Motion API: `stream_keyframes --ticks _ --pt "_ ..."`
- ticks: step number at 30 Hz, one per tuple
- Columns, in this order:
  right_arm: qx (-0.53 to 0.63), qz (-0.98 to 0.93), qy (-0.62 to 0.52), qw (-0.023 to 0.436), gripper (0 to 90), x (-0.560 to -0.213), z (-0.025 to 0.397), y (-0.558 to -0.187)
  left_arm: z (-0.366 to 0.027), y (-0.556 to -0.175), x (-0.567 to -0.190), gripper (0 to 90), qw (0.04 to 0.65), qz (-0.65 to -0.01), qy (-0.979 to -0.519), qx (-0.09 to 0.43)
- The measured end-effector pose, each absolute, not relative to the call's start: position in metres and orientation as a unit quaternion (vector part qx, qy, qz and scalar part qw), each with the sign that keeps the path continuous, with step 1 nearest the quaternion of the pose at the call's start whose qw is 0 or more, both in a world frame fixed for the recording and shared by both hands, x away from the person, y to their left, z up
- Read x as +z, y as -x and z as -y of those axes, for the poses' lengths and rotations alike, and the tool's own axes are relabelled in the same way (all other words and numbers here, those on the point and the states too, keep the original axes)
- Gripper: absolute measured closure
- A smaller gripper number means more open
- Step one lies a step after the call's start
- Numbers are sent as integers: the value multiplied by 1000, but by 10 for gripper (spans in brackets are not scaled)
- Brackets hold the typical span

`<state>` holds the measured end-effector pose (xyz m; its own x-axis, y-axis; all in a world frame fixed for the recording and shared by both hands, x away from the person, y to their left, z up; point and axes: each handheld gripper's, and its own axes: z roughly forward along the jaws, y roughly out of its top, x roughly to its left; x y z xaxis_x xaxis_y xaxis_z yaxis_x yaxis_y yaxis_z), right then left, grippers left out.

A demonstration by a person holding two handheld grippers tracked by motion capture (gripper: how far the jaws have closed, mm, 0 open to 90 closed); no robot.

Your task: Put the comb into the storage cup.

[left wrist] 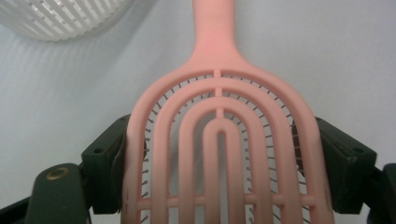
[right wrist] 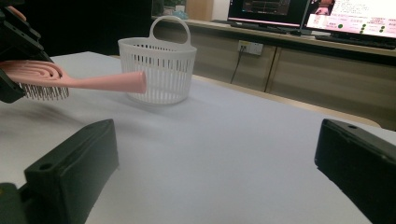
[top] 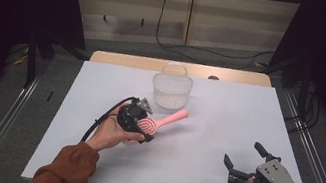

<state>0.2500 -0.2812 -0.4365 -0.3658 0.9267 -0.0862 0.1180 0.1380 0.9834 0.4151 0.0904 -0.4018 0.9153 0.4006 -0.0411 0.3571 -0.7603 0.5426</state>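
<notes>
The left gripper clamps the pink hairbrush by its head, lifted off the table, handle pointing away toward the white basket just beyond its tip. The right gripper rests well apart, jaws wide and empty.

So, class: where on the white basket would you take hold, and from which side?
Grip the arched handle from above. The basket stands upright with the loop at its top, thin enough for jaws; its wide round wall isn't. The right gripper, open, is free.
</notes>
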Motion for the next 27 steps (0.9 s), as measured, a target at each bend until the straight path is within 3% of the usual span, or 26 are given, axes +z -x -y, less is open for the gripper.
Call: stream_keyframes --ticks 27 --pt "522 -639 -405 394 0 -434 281 -250 -113 -402 -367 195 344 -184 -920 33"
